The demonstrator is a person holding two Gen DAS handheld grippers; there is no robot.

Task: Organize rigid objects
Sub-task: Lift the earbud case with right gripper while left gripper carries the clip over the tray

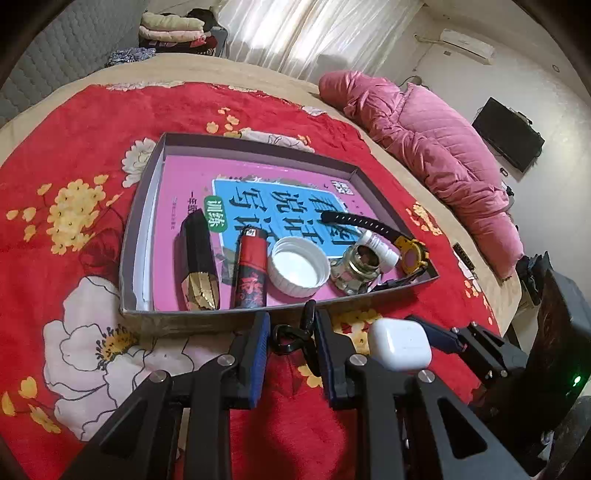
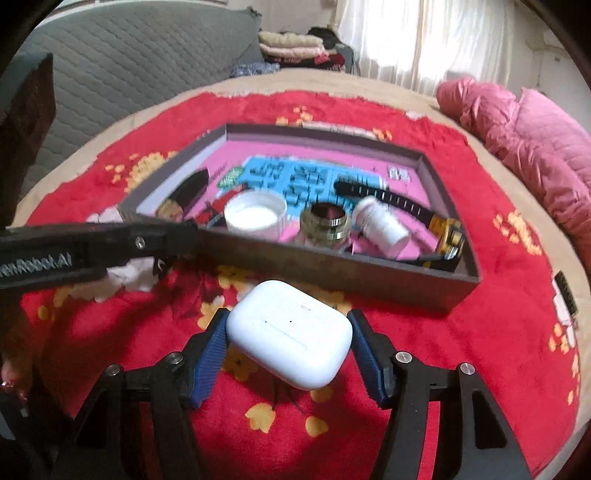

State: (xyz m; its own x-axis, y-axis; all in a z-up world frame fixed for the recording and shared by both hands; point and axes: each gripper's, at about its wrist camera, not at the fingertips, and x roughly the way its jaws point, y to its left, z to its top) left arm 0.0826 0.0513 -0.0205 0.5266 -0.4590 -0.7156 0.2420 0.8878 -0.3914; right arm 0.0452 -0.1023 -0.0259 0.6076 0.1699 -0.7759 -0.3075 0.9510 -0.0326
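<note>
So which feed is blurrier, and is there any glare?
Right wrist view is softer: the tray contents and left gripper are smeared. Left wrist view is sharp, the book print legible. Curtains blow out in both; edges bend.

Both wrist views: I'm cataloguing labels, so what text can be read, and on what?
"训练": green oval on the pink book, seen upside down.
"Robot.AI": white print on the side of the left claw; the letters before it are unclear.
Book's large title characters: partly covered, not reliably readable.
Red lighter print: too ornate to read.
</note>
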